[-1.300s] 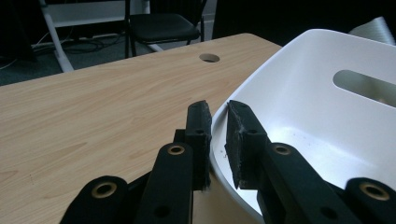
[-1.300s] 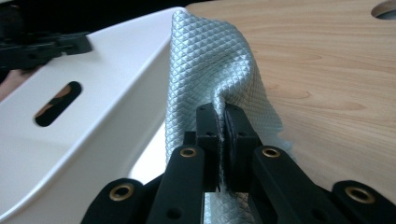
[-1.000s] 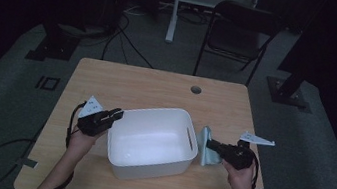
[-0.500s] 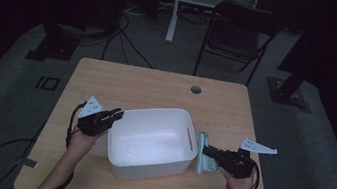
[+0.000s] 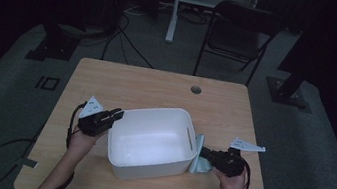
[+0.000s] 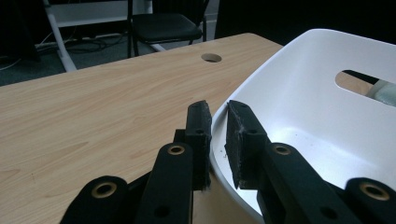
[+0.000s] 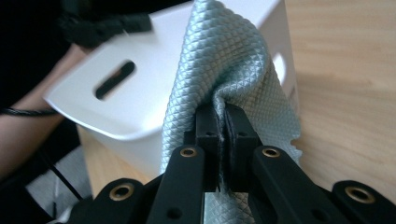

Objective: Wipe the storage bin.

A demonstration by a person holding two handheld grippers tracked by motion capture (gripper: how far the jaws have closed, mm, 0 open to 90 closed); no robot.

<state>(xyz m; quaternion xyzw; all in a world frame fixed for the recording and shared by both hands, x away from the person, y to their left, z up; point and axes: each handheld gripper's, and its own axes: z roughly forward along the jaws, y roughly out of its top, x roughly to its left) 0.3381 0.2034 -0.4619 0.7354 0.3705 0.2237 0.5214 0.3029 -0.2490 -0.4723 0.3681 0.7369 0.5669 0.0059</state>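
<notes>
The work looks like wiping the white tub [image 5: 151,142] with the pale blue cloth [image 5: 196,154], and it seems to be in mid-course: the tub is steadied and the cloth is against its outer wall, but how much of the wall is already wiped I cannot tell.

On the left, the left gripper [image 5: 114,115] pinches the tub's rim; in the left gripper view one jaw sits outside the wall and the other inside, narrow on the thin plastic [image 6: 299,93]. The left hand [image 5: 80,137] reaches in low and level, forearm angled toward the tub.

On the right, the right gripper [image 5: 204,154] is clamped tight on a fold of the cloth [image 7: 229,70], which rises just ahead of its jaws and lies against the tub's handle side. The right hand [image 5: 231,177] points the tongs sideways at that wall.
</notes>
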